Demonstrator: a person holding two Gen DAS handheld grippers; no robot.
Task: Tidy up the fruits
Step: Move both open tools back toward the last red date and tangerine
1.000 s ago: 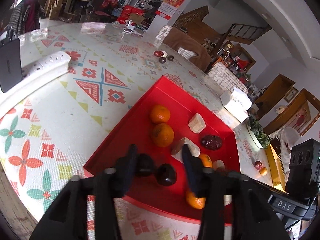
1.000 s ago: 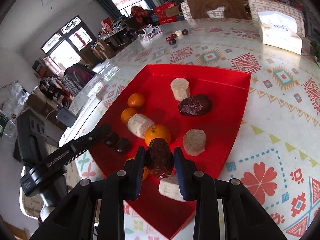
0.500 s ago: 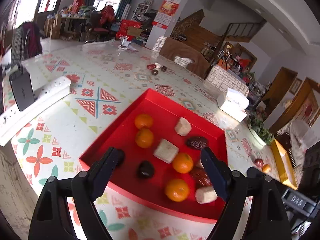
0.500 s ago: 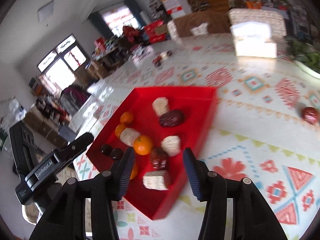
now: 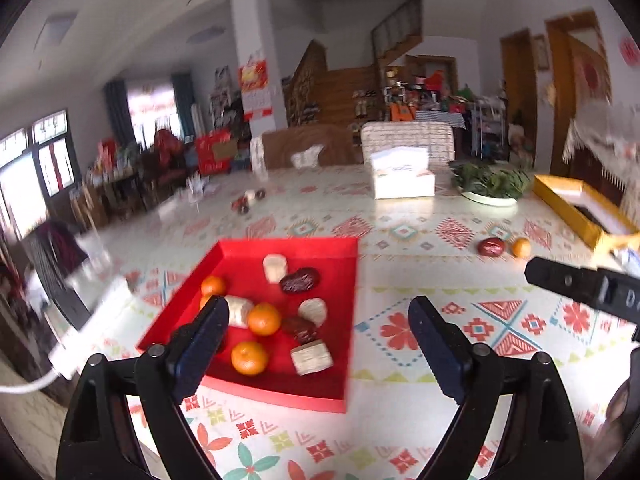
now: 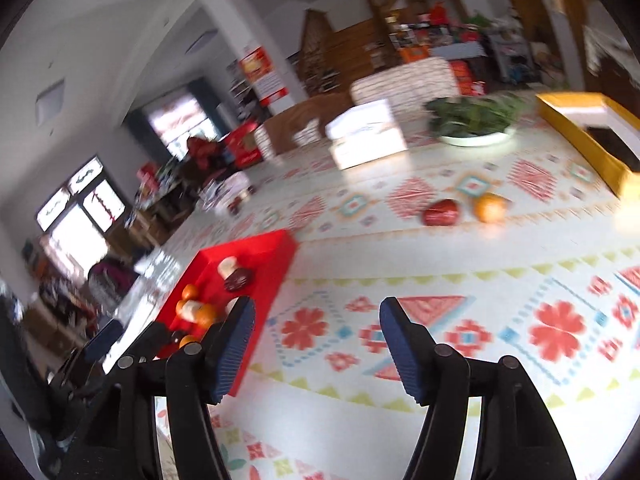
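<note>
Two hand-held grippers hang over the patterned surface (image 5: 400, 408), and we see nothing between either pair of jaws. Our left hand-held gripper (image 5: 316, 328) has just been opening and stands wide apart, framing the near end of the red tray (image 5: 348, 320) at lower centre of its view. In the tray lie oranges (image 5: 249, 357), dark dates (image 5: 299, 280) and pale blocks (image 5: 312, 358). Our right hand-held gripper (image 6: 316, 340) has also just been opening; its jaws are apart over bare surface, the tray at its left. A loose date (image 6: 440, 213) and orange (image 6: 490, 207) sit just beside each other in the upper right, well apart from the tray.
</note>
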